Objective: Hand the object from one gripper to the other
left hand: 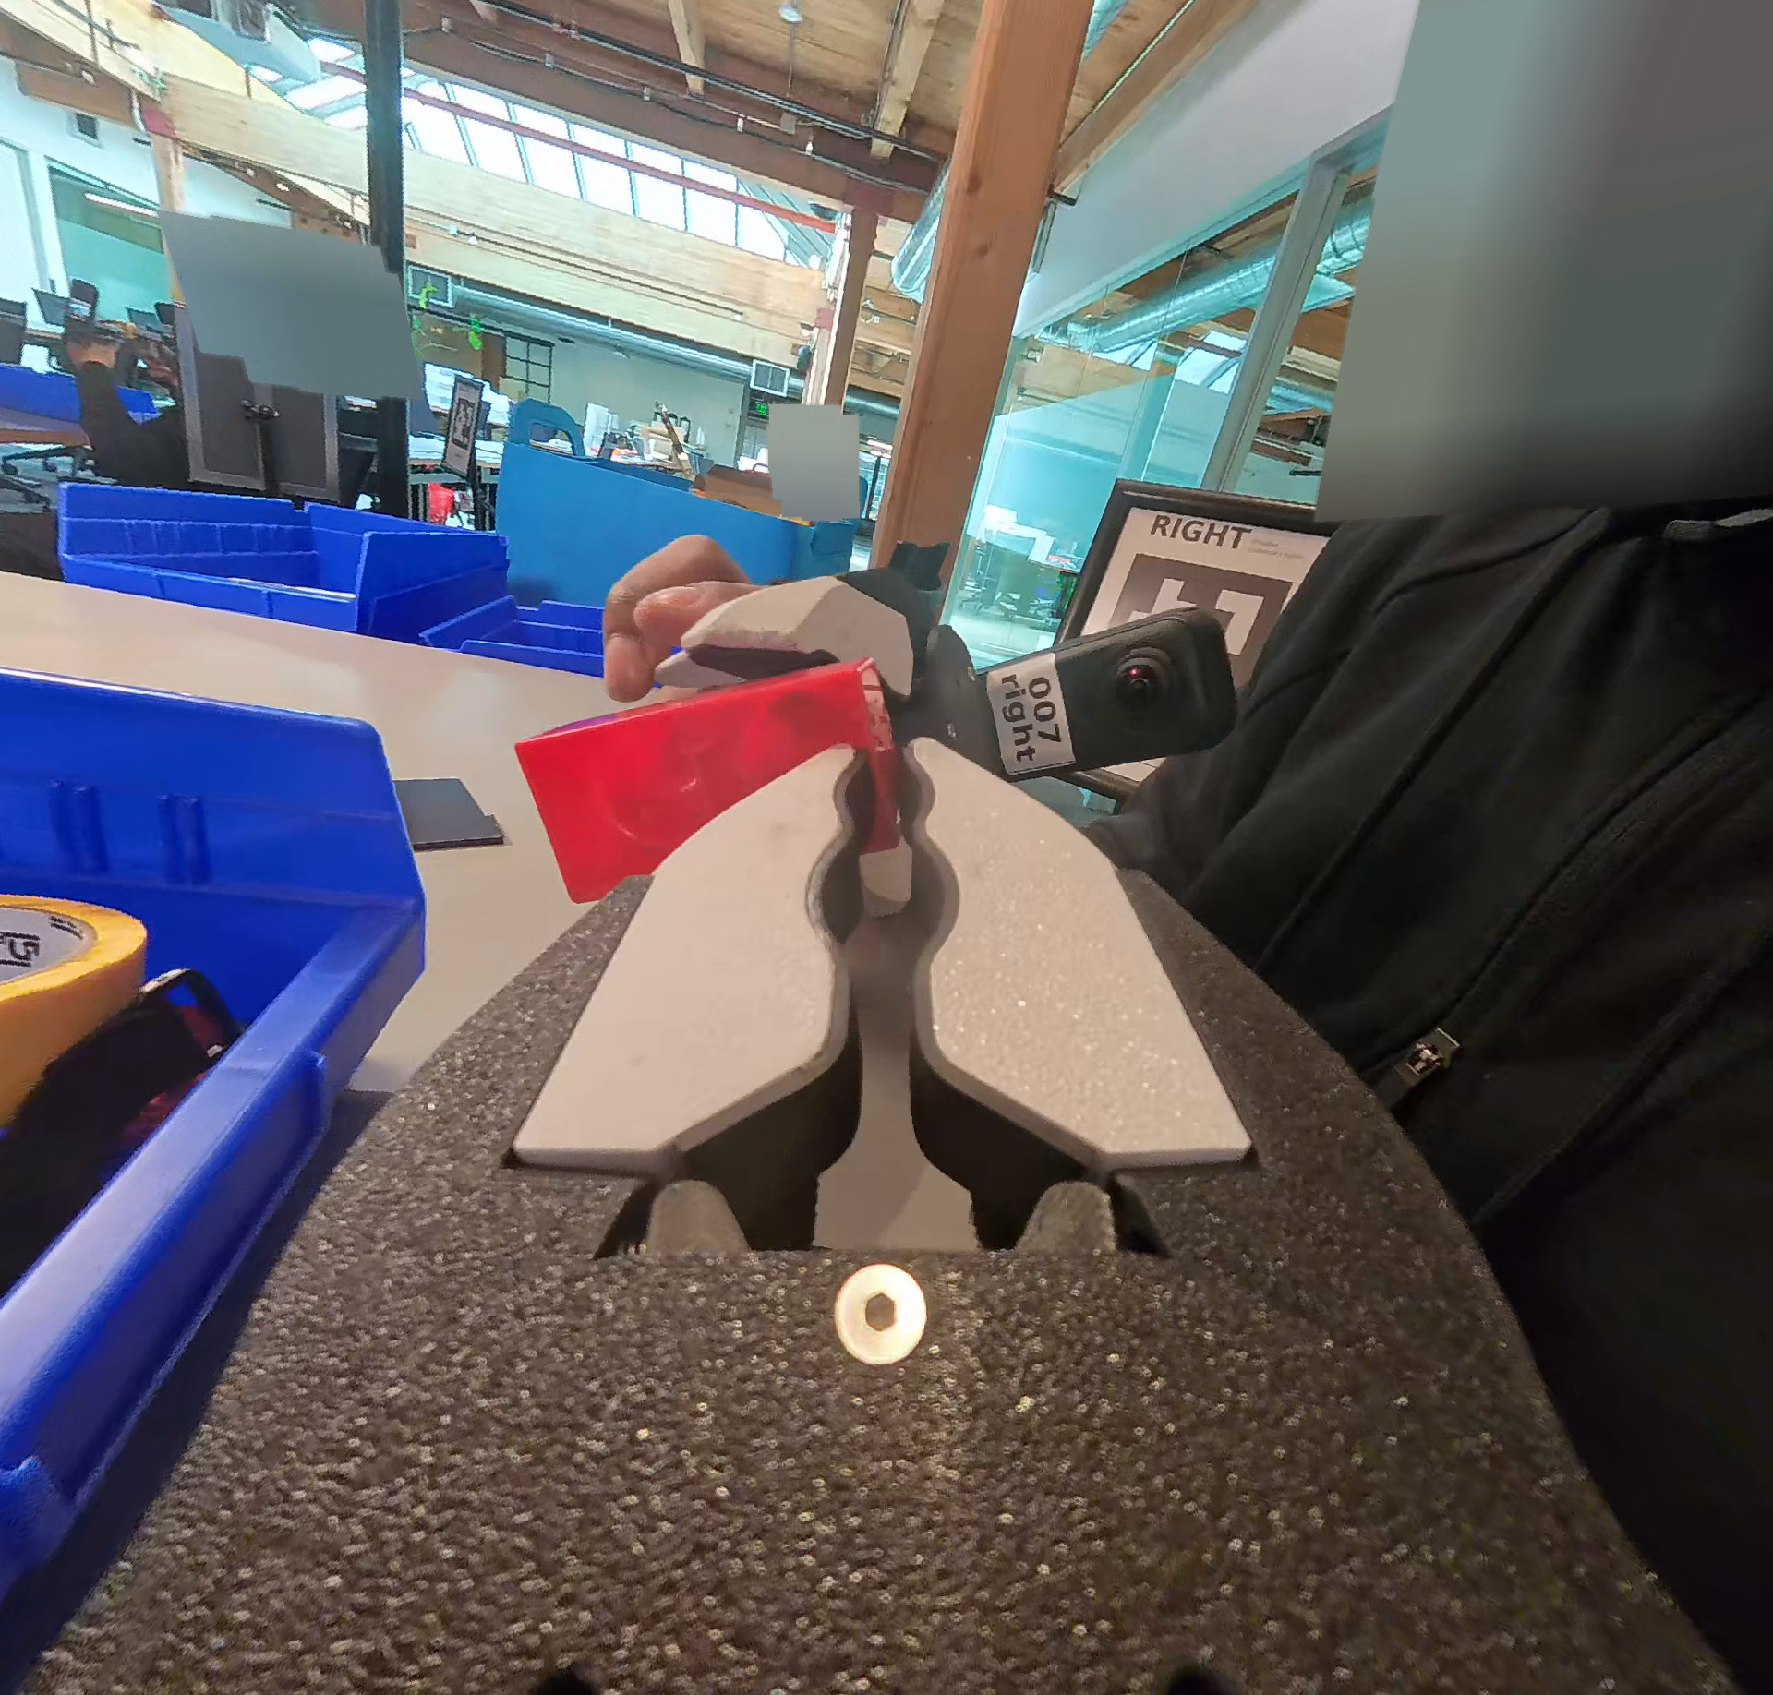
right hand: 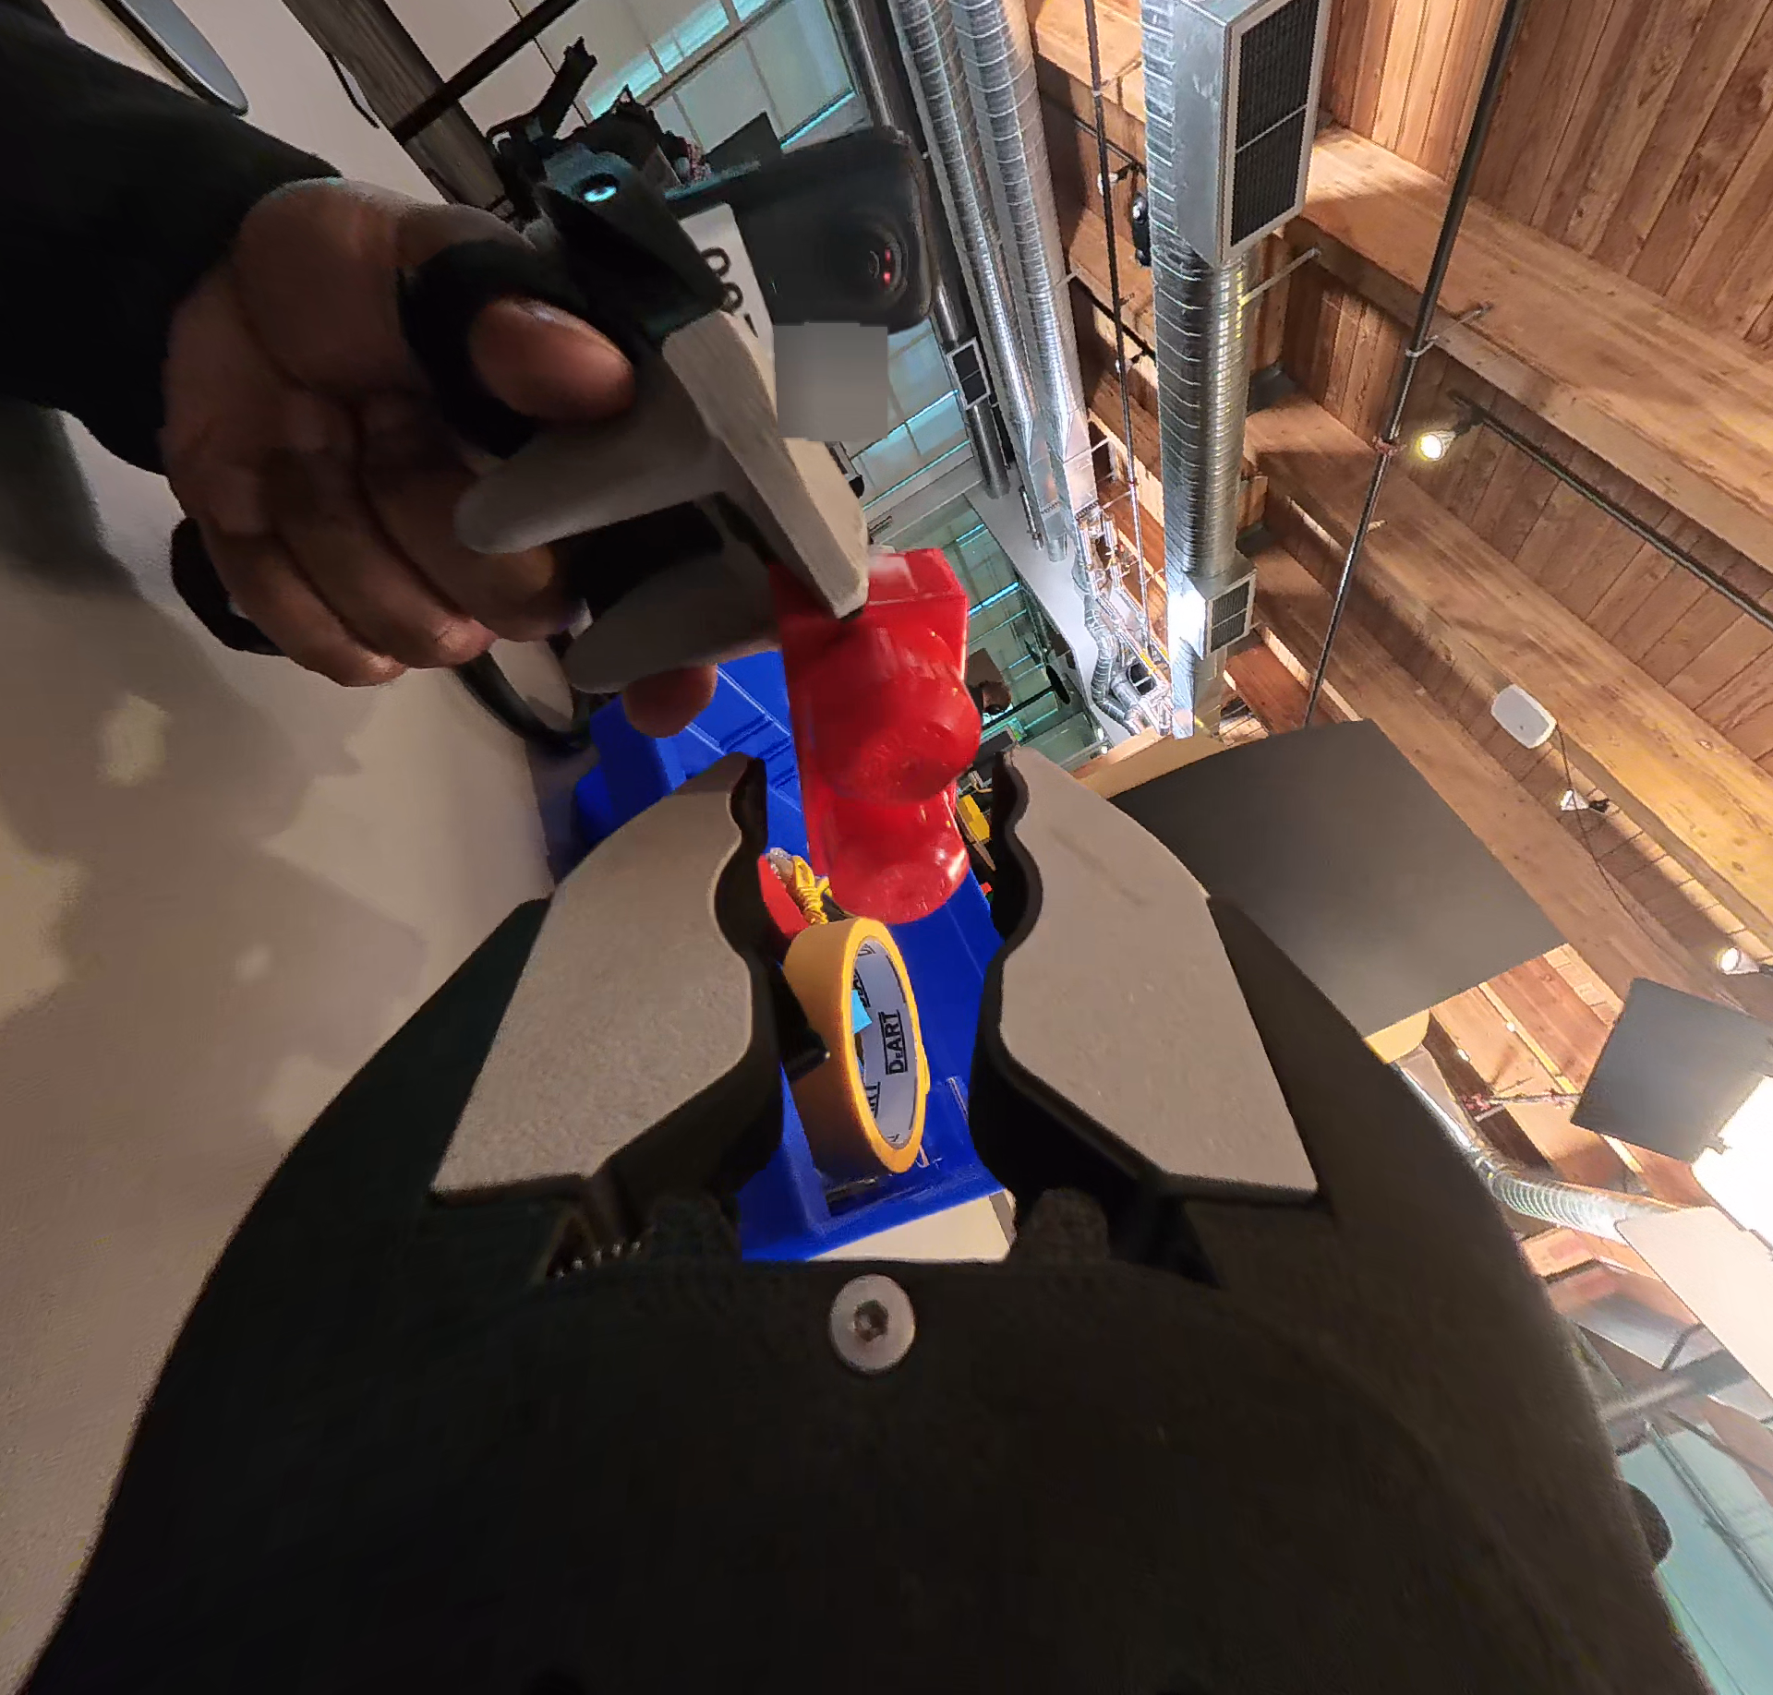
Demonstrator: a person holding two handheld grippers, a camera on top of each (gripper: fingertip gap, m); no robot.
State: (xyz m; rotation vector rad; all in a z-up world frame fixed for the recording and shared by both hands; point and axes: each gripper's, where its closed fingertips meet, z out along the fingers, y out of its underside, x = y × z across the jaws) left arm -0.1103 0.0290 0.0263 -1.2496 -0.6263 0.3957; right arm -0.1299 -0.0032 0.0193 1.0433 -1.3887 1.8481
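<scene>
Nearest the left camera, the left tool (left hand: pixel 887 767) has pale, grainy fingers with scalloped inner edges, set in a speckled black body. It is pinched almost closed on one end of the red block (left hand: pixel 672 786). The block is glossy, translucent plastic, a flat rectangle with rounded moulded bulges, held in the air above the smooth beige surface (left hand: pixel 288 651). Around that same end the right tool (right hand: pixel 878 776) gapes wide, one finger on each side of the block; whether it touches cannot be told. Beyond, a blue plastic bin (left hand: pixel 240 882) holds a yellow tape roll (left hand: pixel 58 968).
</scene>
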